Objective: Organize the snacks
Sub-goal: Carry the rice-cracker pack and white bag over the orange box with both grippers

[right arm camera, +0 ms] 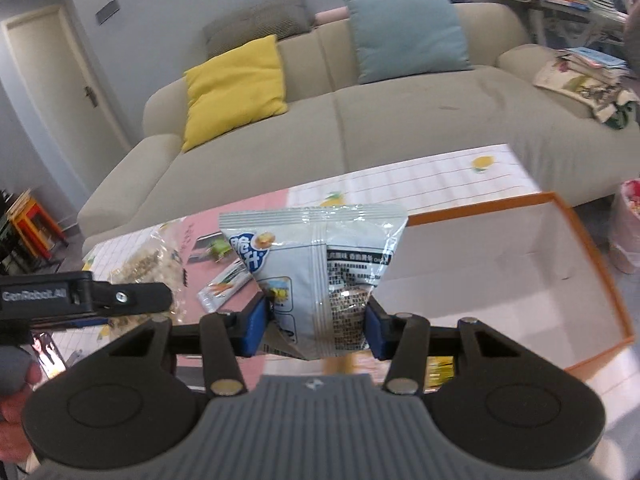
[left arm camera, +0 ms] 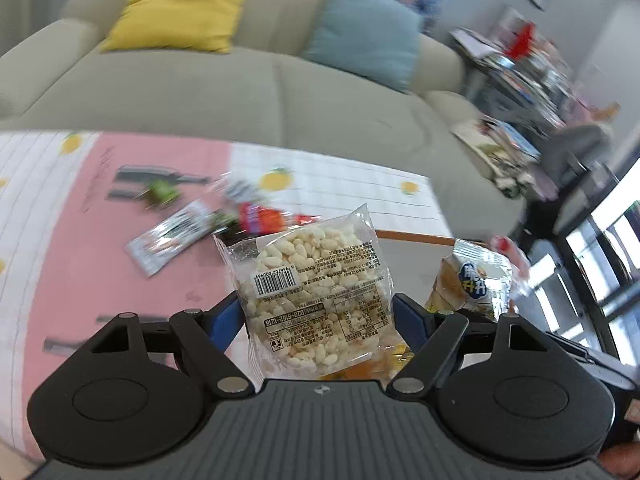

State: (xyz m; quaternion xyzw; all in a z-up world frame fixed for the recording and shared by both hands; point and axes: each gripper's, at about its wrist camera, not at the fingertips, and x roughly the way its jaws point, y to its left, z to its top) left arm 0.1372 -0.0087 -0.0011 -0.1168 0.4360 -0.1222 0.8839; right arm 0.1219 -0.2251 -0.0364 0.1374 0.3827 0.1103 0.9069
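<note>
My left gripper (left arm camera: 316, 314) is shut on a clear pack of puffed rice cake (left arm camera: 316, 284) and holds it above the table. My right gripper (right arm camera: 318, 330) is shut on a pale blue snack bag (right arm camera: 320, 276), held up beside the orange-rimmed white box (right arm camera: 520, 268). The blue bag also shows at the right of the left wrist view (left arm camera: 476, 276). The left gripper's body shows at the left of the right wrist view (right arm camera: 84, 294). Several loose snack packs (left arm camera: 180, 232) lie on the pink and white tablecloth (left arm camera: 80, 248).
A beige sofa (right arm camera: 360, 132) with a yellow cushion (right arm camera: 234, 88) and a blue cushion (right arm camera: 408, 32) stands behind the table. A cluttered shelf (left arm camera: 532, 72) is at the right. A small yellow pack (right arm camera: 440, 372) lies near the box's front.
</note>
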